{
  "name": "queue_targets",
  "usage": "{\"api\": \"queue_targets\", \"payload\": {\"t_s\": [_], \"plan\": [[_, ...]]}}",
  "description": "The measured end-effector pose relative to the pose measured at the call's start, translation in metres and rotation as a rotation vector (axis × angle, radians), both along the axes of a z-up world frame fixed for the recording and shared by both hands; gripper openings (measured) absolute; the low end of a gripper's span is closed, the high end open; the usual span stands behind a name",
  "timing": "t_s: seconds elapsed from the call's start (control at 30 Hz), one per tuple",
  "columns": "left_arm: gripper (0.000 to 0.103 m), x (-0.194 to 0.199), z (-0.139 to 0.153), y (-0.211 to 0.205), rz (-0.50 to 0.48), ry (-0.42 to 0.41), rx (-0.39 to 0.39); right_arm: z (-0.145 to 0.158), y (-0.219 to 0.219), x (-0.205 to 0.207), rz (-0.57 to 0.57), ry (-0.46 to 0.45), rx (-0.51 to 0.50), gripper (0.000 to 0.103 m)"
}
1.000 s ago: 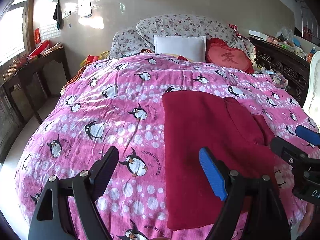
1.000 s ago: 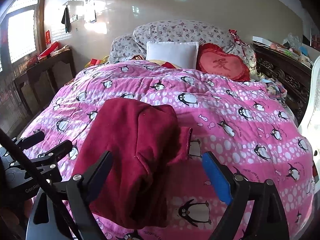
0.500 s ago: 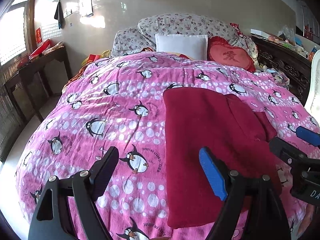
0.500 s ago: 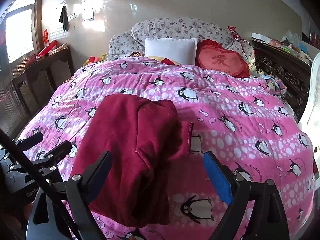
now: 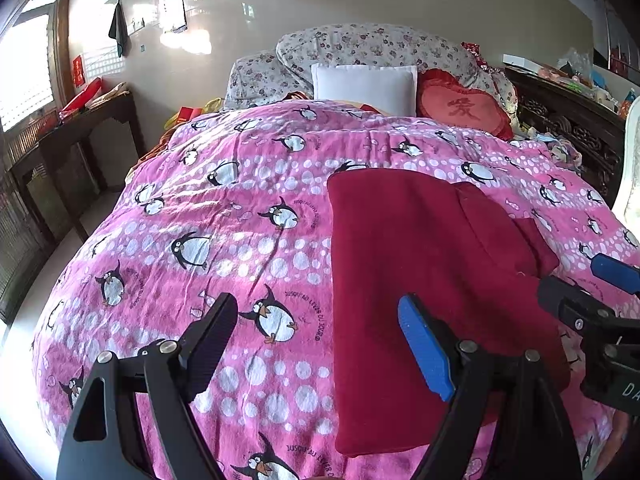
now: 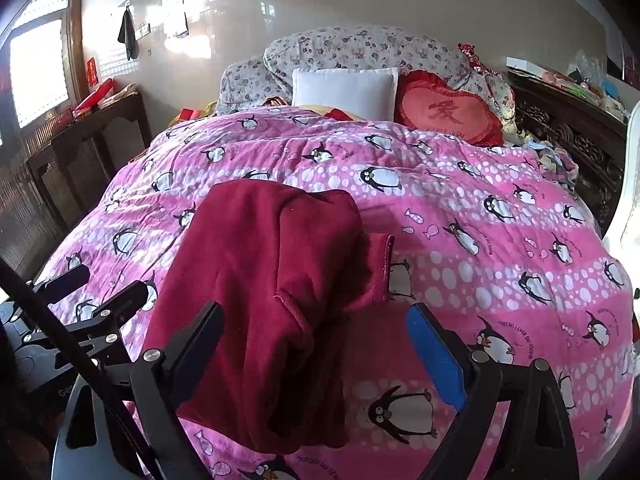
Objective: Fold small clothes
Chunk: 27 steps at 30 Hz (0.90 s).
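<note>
A dark red fleece garment (image 5: 420, 260) lies partly folded on the pink penguin quilt (image 5: 240, 220), with a short flap sticking out at its right side. My left gripper (image 5: 316, 340) hovers open over the garment's near left edge, nothing between its fingers. In the right wrist view the same garment (image 6: 272, 280) is bunched, with a raised fold down its middle. My right gripper (image 6: 316, 352) hangs open above its near end, not touching it. Each gripper shows in the other's view: the right gripper (image 5: 588, 286) at the right edge, the left gripper (image 6: 100, 286) at the left.
Floral pillows (image 5: 360, 48), a white pillow (image 5: 364, 86) and a red heart cushion (image 5: 460, 108) sit at the bed's head. A dark wooden side table (image 5: 80, 128) stands left of the bed, a carved dark cabinet (image 5: 568, 120) and a white chair (image 6: 628, 200) right.
</note>
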<state>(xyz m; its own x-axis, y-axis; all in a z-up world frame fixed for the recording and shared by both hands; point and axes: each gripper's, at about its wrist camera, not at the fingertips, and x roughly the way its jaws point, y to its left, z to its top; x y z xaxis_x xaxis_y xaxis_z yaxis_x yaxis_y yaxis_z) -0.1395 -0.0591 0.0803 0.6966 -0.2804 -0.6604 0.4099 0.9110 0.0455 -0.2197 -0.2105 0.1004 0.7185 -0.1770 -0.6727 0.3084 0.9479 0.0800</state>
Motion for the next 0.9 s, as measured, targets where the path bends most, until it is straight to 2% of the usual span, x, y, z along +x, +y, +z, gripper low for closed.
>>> {"api": "queue_targets", "payload": {"t_s": [0.9], "plan": [[0.082, -0.0014, -0.0057, -0.0029, 0.002, -0.001, 0.011, -0.0056, -0.0006, 0.0051, 0.01, 0.013, 0.01, 0.095]]}}
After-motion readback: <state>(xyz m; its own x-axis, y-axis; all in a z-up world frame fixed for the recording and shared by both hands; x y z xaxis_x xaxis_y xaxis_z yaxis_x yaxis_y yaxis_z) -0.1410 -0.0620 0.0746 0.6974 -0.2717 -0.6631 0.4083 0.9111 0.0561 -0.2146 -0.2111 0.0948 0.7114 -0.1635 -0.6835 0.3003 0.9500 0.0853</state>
